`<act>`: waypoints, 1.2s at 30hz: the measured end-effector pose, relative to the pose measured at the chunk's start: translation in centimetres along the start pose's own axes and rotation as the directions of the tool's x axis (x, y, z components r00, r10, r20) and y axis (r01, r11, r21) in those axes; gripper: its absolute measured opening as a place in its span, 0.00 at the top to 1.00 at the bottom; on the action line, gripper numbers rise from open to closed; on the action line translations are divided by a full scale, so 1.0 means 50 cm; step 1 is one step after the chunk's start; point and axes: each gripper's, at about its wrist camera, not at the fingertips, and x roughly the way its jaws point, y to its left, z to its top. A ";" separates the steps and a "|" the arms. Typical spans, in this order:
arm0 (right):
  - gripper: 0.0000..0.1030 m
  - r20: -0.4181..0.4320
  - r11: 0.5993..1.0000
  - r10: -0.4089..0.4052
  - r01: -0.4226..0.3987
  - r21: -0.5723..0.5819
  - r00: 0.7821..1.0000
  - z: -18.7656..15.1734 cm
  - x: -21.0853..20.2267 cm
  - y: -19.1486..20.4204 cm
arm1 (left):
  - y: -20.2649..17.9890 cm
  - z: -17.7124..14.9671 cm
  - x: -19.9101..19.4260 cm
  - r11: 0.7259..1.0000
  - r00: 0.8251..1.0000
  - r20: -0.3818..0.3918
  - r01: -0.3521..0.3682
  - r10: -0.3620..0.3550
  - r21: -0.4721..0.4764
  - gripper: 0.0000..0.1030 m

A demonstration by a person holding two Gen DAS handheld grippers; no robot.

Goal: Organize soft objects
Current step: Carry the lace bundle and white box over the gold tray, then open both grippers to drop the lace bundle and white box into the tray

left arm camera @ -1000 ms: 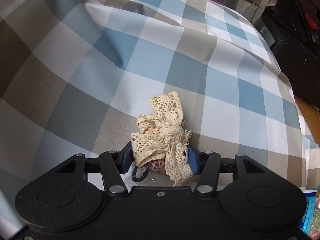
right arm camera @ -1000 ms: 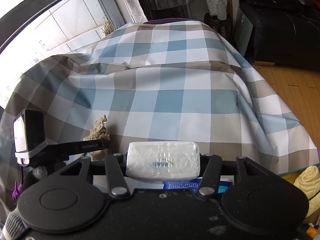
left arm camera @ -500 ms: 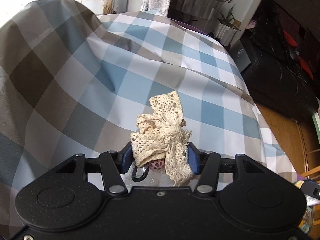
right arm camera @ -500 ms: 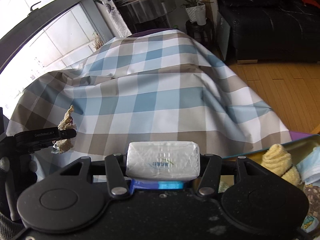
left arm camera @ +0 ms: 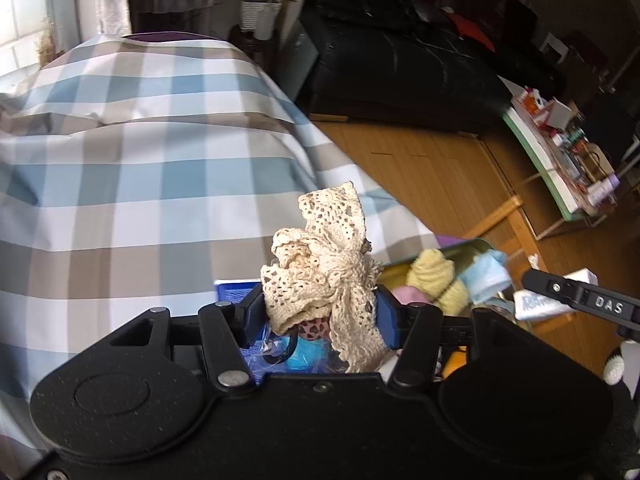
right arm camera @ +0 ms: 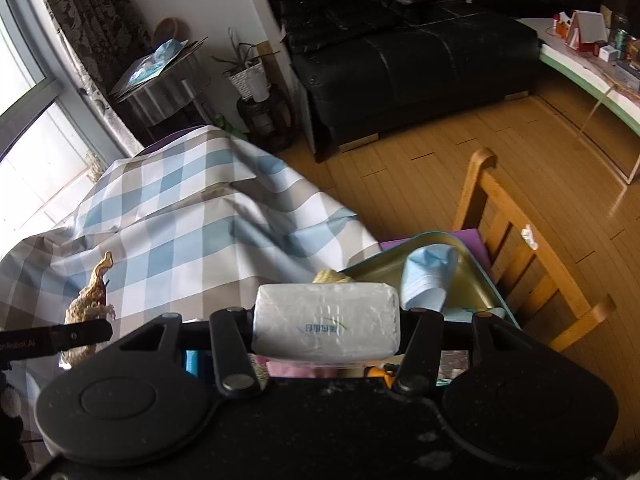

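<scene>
Two grippers were loaded: my left gripper clamped the lace at lower centre, my right gripper pinched the tissue pack at lower centre. The tin sat right of centre, holding a blue mask beside the checked cloth.

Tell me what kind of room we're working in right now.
Most likely a home living room: a black leather sofa, wood plank floor, a potted plant by the window, and a checked cloth over furniture.
</scene>
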 end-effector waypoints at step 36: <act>0.50 -0.025 0.995 -0.087 0.089 0.051 0.996 -0.004 0.089 -0.067 | -0.174 -0.108 0.101 0.981 0.987 -0.143 -0.039 0.067 0.190 0.29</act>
